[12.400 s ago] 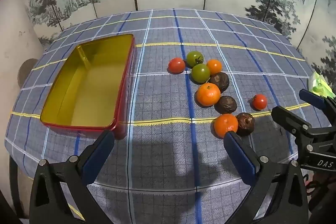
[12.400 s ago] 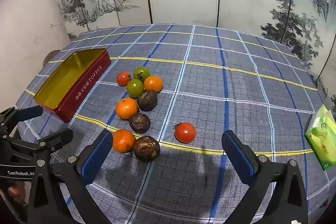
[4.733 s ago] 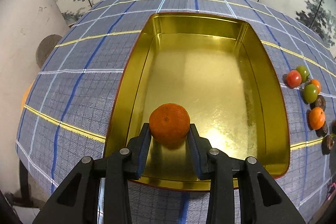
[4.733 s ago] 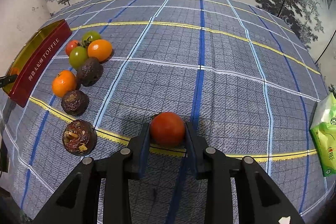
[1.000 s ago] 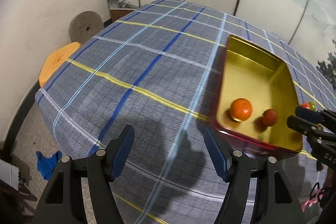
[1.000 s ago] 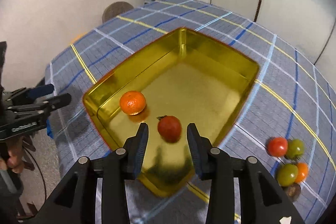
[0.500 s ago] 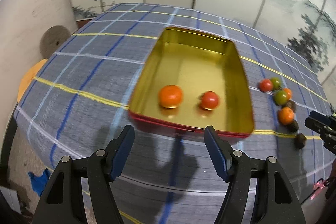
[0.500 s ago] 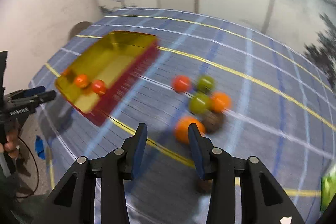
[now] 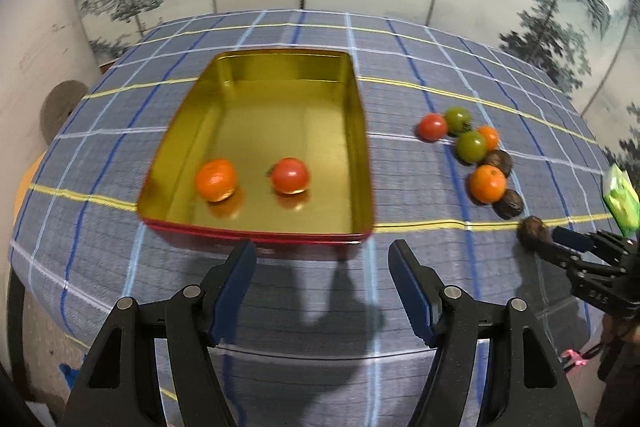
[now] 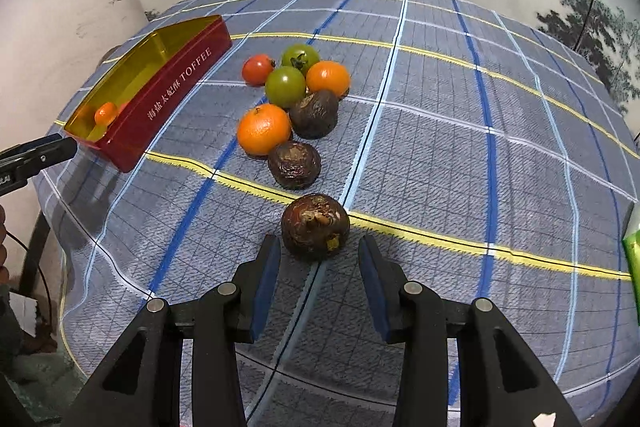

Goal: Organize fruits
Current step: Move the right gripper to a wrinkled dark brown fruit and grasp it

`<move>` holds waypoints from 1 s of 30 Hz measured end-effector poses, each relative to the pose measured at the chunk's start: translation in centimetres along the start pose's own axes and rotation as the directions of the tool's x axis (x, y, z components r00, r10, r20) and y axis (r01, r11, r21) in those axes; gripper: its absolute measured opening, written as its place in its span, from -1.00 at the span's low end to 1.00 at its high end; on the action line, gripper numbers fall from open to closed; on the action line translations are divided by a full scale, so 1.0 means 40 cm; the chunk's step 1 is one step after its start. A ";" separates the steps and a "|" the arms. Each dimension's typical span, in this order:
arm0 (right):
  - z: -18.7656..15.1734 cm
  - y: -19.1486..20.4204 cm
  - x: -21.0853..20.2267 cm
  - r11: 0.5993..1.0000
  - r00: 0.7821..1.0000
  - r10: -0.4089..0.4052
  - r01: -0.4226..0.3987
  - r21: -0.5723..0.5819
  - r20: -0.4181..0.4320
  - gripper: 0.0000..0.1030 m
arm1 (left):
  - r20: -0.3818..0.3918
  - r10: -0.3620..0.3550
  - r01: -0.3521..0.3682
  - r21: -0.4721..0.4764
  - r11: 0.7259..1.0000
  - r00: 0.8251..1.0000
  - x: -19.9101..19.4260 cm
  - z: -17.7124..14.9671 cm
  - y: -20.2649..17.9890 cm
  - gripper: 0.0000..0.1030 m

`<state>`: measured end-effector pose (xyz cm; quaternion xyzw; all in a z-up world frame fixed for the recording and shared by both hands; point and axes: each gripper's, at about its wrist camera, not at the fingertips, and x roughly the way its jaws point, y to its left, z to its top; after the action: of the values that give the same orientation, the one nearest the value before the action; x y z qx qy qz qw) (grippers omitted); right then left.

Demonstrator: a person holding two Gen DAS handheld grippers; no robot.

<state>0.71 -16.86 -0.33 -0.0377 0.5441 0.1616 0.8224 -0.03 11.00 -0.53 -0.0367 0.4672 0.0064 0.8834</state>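
Right gripper [image 10: 318, 257], jaws apart and empty, frames the nearest dark fruit [image 10: 315, 225] on the tablecloth [image 10: 440, 163] w/ pads not touching; it's probably light, firm, roundish & rough-skinned, so best pinched across its widest middle.

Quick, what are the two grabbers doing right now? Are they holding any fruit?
Left gripper: open, holding nothing, in front of the tin.
Right gripper: open, holding nothing; a dark brown fruit sits just ahead of its tips.

Both grippers tilted down — fingers [image 10: 267, 279] apart.
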 end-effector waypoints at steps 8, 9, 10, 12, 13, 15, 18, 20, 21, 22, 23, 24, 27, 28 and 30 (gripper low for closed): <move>0.007 0.007 0.033 1.000 1.000 -0.006 0.006 -0.013 -0.002 -0.24 | -0.017 -0.027 0.028 0.067 0.997 0.999 0.019 0.004 -0.080 0.34; 0.008 0.007 0.036 1.000 1.000 -0.005 0.005 -0.015 -0.004 -0.24 | -0.019 -0.031 0.032 0.076 0.997 0.999 0.024 0.005 -0.091 0.34; 0.008 0.007 0.043 1.000 1.000 -0.005 0.005 -0.015 -0.008 -0.24 | -0.020 -0.031 0.033 0.079 0.996 0.999 0.026 0.005 -0.096 0.34; 0.009 0.006 0.050 1.000 1.000 -0.006 0.006 -0.017 -0.009 -0.24 | -0.023 -0.037 0.039 0.089 0.995 0.999 0.034 0.009 -0.113 0.34; 0.011 0.007 0.050 1.000 1.000 -0.008 0.008 -0.021 -0.004 -0.25 | -0.024 -0.037 0.039 0.090 0.995 0.999 0.037 0.011 -0.117 0.34; 0.012 0.007 0.052 1.000 1.000 -0.009 0.009 -0.024 -0.003 -0.24 | -0.027 -0.040 0.042 0.095 0.995 0.999 0.045 0.015 -0.128 0.34; 0.014 0.008 0.054 0.999 1.000 -0.011 0.011 -0.030 0.002 -0.27 | -0.032 -0.039 0.042 0.102 0.994 0.999 0.057 0.020 -0.143 0.34; 0.012 0.008 0.053 0.999 1.000 -0.013 0.013 -0.035 0.006 -0.27 | -0.027 -0.032 0.035 0.114 0.993 0.999 0.062 0.021 -0.158 0.34; 0.011 0.008 0.052 0.999 1.000 -0.014 0.014 -0.036 0.008 -0.28 | -0.026 -0.030 0.032 0.119 0.992 0.999 0.063 0.022 -0.163 0.34; 0.010 0.008 0.052 0.999 1.000 -0.015 0.016 -0.036 0.009 -0.28 | -0.030 -0.028 0.031 0.122 0.992 0.999 0.065 0.023 -0.170 0.34; 0.009 0.006 0.051 0.999 1.000 -0.020 0.020 -0.036 0.011 -0.28 | -0.030 -0.032 0.036 0.125 0.991 0.999 0.064 0.024 -0.177 0.34; 0.009 0.003 0.050 0.999 1.000 -0.028 0.028 -0.037 0.014 -0.28 | -0.029 -0.039 0.042 0.137 0.990 0.999 0.062 0.025 -0.187 0.34; 0.011 -0.014 0.049 0.998 0.999 -0.046 0.046 -0.031 0.018 -0.29 | -0.031 -0.046 0.051 0.163 0.985 0.998 0.067 0.032 -0.211 0.34; 0.014 -0.026 0.049 0.998 0.998 -0.052 0.052 -0.023 0.018 -0.29 | -0.032 -0.050 0.054 0.165 0.985 0.998 0.069 0.033 -0.216 0.34; 0.019 -0.042 0.049 0.998 0.998 -0.066 0.066 -0.012 0.016 -0.29 | -0.034 -0.053 0.058 0.163 0.985 0.998 0.079 0.043 -0.228 0.34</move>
<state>2.59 -17.82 -1.99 -0.0595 0.5350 0.1380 0.8314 3.58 1.95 -1.65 0.0231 0.4780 -0.0574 0.8762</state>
